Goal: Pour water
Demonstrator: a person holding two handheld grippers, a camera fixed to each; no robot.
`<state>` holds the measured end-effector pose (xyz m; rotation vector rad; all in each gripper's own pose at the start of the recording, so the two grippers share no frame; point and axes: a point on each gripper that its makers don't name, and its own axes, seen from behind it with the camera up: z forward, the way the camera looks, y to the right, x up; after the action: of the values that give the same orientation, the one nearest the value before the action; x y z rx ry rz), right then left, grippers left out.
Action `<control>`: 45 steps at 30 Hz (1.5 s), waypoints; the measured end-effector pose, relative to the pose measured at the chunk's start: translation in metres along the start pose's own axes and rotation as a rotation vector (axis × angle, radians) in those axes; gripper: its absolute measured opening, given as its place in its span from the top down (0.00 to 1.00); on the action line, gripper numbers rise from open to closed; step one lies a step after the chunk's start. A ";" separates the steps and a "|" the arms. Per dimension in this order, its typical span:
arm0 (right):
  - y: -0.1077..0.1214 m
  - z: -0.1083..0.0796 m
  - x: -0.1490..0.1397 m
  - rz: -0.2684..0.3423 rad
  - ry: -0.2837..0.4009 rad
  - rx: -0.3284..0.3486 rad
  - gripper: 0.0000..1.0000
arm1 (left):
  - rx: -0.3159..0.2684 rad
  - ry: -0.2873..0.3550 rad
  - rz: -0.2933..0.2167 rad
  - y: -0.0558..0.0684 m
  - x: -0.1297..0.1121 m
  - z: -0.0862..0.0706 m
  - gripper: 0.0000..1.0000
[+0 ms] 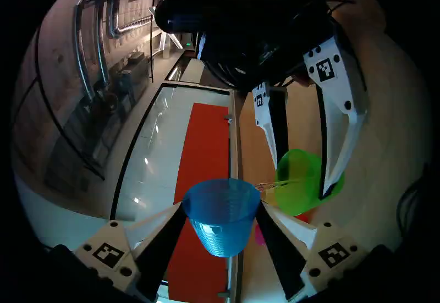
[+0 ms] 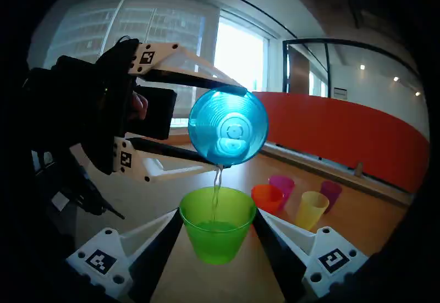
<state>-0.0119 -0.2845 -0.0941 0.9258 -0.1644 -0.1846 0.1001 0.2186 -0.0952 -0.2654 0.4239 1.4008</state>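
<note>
My left gripper [image 1: 221, 219] is shut on a blue cup [image 1: 221, 215]. In the right gripper view that blue cup [image 2: 228, 126] is tipped on its side above a green cup [image 2: 218, 223]. A thin stream of water [image 2: 216, 185] falls from its rim into the green cup. My right gripper [image 2: 218, 227] is shut on the green cup and holds it upright, with some water inside. In the left gripper view the green cup [image 1: 300, 179] sits tilted between the right gripper's white fingers [image 1: 341, 110], just beyond the blue cup.
On the wooden table [image 2: 352, 231] behind the green cup stand an orange cup [image 2: 267, 197], a magenta cup [image 2: 282, 187], a yellow cup [image 2: 311, 209] and a purple cup [image 2: 330, 192]. A red wall [image 2: 352, 132] and bright windows [image 2: 242, 61] lie beyond. A person's gloved hand [image 2: 104, 110] holds the left gripper.
</note>
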 end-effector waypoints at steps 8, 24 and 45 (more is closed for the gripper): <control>0.001 -0.001 0.000 0.000 -0.001 -0.003 0.07 | 0.006 0.003 0.017 -0.006 0.001 -0.002 0.13; 0.001 0.000 0.000 0.001 0.002 -0.005 0.07 | 0.009 0.003 0.053 -0.011 0.005 -0.005 0.13; 0.001 -0.001 0.000 0.003 0.004 -0.006 0.08 | 0.009 0.012 0.088 -0.015 0.009 -0.005 0.13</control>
<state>-0.0117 -0.2828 -0.0937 0.9200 -0.1611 -0.1802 0.1148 0.2217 -0.1048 -0.2504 0.4564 1.4840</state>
